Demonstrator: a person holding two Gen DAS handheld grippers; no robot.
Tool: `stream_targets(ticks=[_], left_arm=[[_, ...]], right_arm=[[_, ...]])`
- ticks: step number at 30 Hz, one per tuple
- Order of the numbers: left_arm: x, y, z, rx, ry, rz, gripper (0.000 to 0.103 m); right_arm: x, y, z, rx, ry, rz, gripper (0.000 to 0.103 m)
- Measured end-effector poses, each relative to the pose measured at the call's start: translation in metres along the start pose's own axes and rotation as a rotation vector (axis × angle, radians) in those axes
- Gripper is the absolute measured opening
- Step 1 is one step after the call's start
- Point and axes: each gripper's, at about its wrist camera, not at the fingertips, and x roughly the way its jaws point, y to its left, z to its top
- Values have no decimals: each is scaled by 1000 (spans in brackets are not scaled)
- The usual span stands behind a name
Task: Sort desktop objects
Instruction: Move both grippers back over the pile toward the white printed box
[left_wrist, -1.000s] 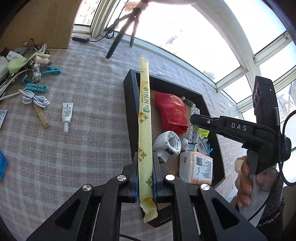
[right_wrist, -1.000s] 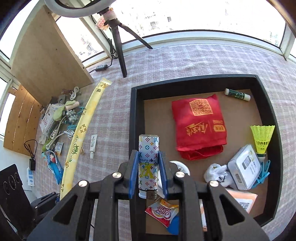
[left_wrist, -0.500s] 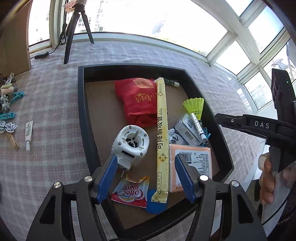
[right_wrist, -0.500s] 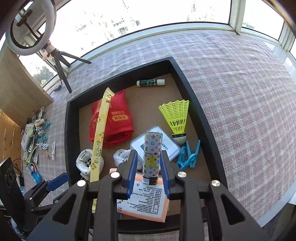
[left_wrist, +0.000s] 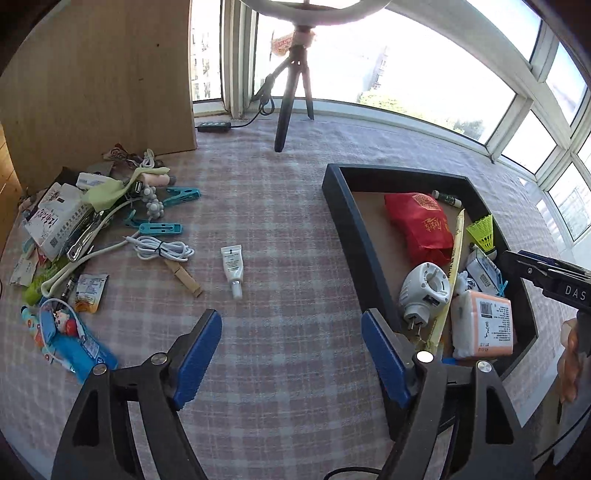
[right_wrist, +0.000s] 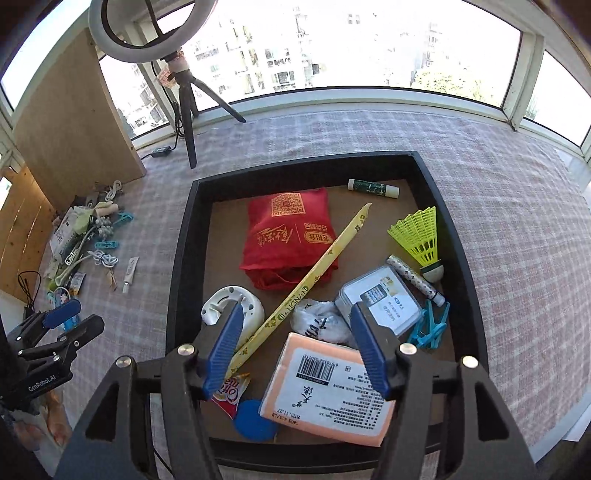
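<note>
The black tray (right_wrist: 184, 258) holds sorted items. Among them, a long yellow sachet strip (right_wrist: 321, 266) lies slantwise across the red bag (right_wrist: 291, 236). A patterned tube (right_wrist: 413, 275) rests beside the yellow shuttlecock (right_wrist: 419, 236). My right gripper (right_wrist: 297, 317) hovers over the tray's near half, its jaws opening and nothing pressed between them. My left gripper (left_wrist: 290, 325) hangs over the checked cloth left of the tray (left_wrist: 347, 229), its jaws also opening and empty. A small white tube (left_wrist: 232, 266) lies just beyond it.
A pile of loose items (left_wrist: 74, 221) sits at the far left with a white cable (left_wrist: 159, 249), a wooden peg (left_wrist: 183, 275) and blue pegs (left_wrist: 160, 229). A tripod (left_wrist: 291, 103) stands at the back. An orange pack (right_wrist: 332, 391) and a white plug device (right_wrist: 236, 306) fill the tray's near side.
Both grippers opened. The left let the yellow strip go into the tray, then swung left over the cloth. The right let go of the patterned tube, now lying by the shuttlecock.
</note>
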Motion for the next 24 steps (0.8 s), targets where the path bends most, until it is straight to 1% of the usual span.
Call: stream_targets(ticks=[2,4,6,8,10,13,16,20,22,24], left_arm=[[-6,29,-2,-1,8,36,77],[-10,58,-3,-12,18,52,77],[-18,93,-4,-38,4,71,77],[-23,126,-5,-67,-9,87,77],[-28,161,-4,-110,-15,117,77],[-35,213,-3,-189,-34,150,77],[-39,261,1,-256,-53,184,77],[-36,312,2,-327,-60,205,77],[-31,328,5,-351,-55,212,76],[-23,341,10,-384,-56,200,76]], right_arm=[[0,25,0,-33,-20,10,62],[-2,48,-1,-41,-44,38,62],[-2,71,-1,-47,-74,75,63],[-1,94,1,-62,-100,84,63],[3,122,5,-100,-91,92,63],[12,169,14,-186,-53,88,63],[20,211,28,-236,-48,92,63],[33,269,57,-283,-31,174,63],[42,303,73,-322,-25,199,63],[53,339,90,-380,-14,234,63]])
